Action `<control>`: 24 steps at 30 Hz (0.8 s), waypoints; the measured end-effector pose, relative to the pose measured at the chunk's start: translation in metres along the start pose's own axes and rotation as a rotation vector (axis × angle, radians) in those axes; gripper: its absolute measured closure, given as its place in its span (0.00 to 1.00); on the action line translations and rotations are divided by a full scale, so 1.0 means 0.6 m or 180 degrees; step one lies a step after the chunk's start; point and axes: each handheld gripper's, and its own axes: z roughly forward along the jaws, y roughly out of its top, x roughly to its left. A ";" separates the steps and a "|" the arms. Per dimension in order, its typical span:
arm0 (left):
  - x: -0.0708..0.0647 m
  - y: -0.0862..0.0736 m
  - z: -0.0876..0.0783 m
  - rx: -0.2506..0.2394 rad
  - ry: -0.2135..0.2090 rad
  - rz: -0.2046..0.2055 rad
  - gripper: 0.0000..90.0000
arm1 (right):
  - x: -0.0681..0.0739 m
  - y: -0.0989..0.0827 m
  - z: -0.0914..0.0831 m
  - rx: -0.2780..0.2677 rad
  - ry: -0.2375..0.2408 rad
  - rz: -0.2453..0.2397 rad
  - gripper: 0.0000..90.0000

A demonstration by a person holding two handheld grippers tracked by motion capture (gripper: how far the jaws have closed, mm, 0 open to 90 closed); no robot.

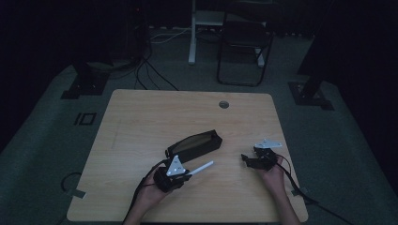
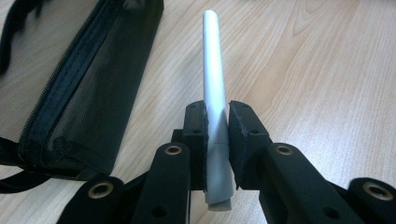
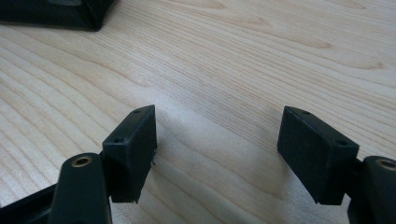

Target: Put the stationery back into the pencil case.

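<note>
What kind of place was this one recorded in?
Probably a dim lab or recording room: a lone wooden table on grey carpet, cables trailing over the floor, a folding chair behind, and dark stand bases beside the table.

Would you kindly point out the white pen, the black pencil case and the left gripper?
white pen [image 2: 214, 70], left gripper view, mid-barrel.
black pencil case [image 1: 197, 144], high view, its side.
left gripper [image 2: 217, 135], left gripper view, between its fingertips.

We see a slim white pen [image 2: 214, 93] pointing toward two o'clock, beside our open black mesh pouch [image 1: 195, 145] at table centre.
</note>
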 end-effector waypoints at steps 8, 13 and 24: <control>0.002 0.005 -0.011 -0.0040 0.0010 0.0008 0.87 | 0.000 0.000 0.000 0.0000 -0.0001 0.0000 0.31; 0.004 0.010 -0.020 -0.0072 0.0027 0.0024 0.87 | 0.000 0.000 0.000 -0.0001 0.0000 -0.0002 0.31; 0.008 0.017 -0.034 -0.0129 0.0025 0.0053 0.87 | 0.000 0.000 0.000 -0.0001 0.0000 -0.0002 0.31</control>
